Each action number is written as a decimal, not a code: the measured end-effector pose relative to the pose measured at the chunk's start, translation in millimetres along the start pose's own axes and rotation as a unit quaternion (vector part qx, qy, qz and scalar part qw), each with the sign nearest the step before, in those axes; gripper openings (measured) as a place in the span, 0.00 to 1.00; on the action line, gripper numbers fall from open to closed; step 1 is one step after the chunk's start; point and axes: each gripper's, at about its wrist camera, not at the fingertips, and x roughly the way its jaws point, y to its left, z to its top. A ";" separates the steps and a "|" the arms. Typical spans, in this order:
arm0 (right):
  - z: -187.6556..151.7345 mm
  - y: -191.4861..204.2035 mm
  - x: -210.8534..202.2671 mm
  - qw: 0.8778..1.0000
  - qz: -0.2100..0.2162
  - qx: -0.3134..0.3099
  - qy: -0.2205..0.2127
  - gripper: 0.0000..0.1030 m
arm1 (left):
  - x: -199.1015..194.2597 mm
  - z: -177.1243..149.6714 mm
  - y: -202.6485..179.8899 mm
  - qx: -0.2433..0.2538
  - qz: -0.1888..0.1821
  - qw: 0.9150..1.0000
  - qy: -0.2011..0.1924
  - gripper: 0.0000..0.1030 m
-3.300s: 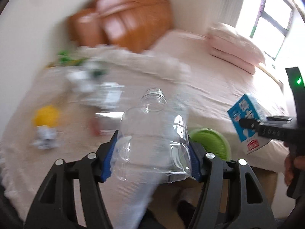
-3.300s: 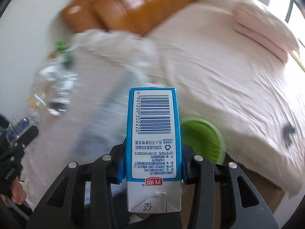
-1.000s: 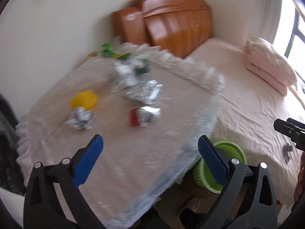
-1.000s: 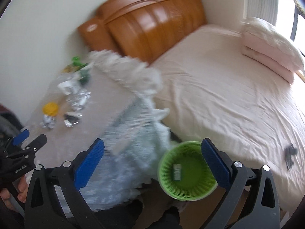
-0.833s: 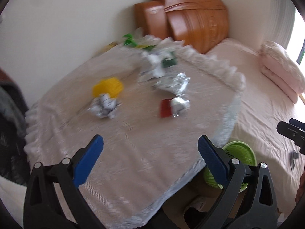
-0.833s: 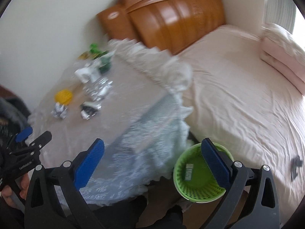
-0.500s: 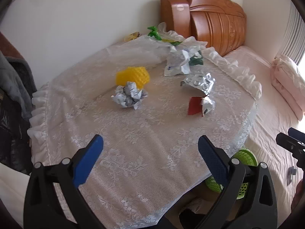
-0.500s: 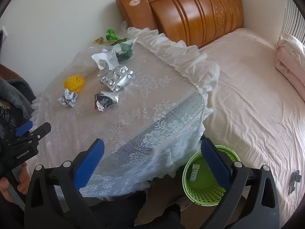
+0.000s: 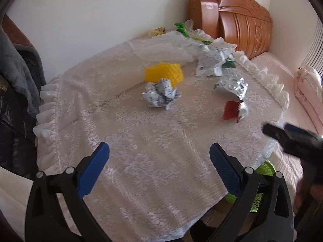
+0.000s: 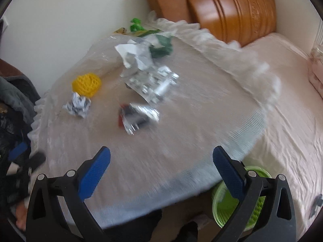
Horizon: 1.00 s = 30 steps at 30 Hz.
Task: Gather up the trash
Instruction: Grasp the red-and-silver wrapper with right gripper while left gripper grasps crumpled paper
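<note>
Both grippers point(image 9: 159, 165) point(image 10: 161, 165) nearer table point(image 9: 141, 191) (empty)

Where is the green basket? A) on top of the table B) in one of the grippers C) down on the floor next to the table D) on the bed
C: the green basket sits low beside the table, below its lace edge, and both the left gripper and the right gripper are open and hold nothing.

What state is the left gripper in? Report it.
Open and empty. The left gripper has its blue pads spread wide apart, with only the lace tablecloth showing between them.
</note>
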 end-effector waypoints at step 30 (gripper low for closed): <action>19.3 38.5 50.4 0.998 -0.059 0.020 -0.006 0.54 | 104.8 60.8 8.9 0.031 -0.037 0.999 0.015 0.93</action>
